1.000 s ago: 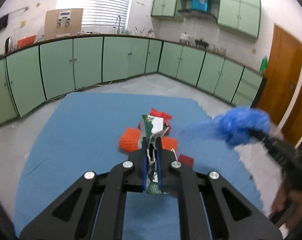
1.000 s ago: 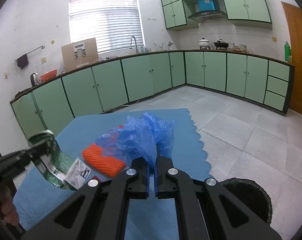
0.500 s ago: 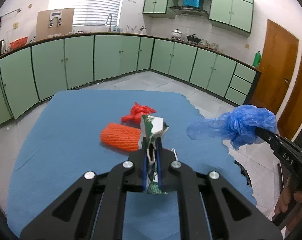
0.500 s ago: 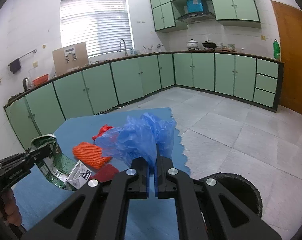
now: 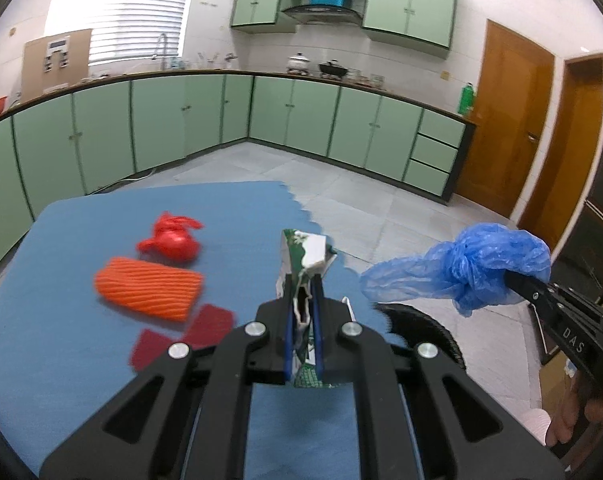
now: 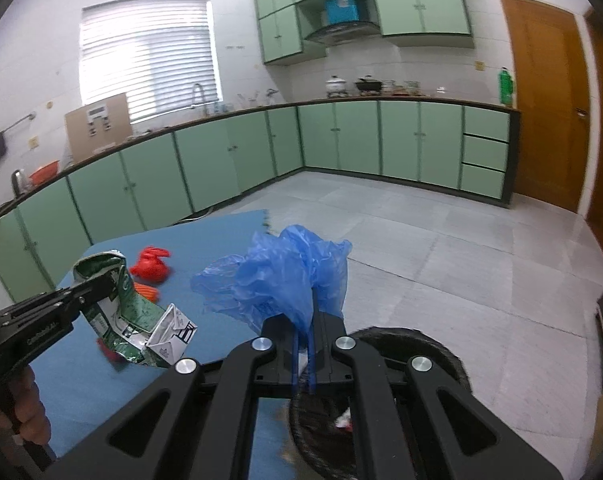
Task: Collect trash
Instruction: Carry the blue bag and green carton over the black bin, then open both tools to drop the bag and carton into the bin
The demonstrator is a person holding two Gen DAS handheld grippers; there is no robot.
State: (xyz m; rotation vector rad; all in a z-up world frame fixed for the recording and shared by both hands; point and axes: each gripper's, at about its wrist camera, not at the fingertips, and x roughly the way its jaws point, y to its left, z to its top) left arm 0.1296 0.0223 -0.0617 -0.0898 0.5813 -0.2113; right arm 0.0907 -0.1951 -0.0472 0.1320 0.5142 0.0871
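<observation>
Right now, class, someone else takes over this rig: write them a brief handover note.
Left gripper: shut on the carton.
Right gripper: shut on the blue bag, above the near rim of the bin.
On the mat: red bag, orange sponge, two dark red pieces.
Done: two items lifted; some trash shows in the bin.
Left: drop both in, then collect the rest.

knotted bag (image 5: 172,239) behind ribbed pad (image 5: 149,287) on mat (image 5: 61,288); bin (image 6: 381,420) on floor right of mat.
</observation>
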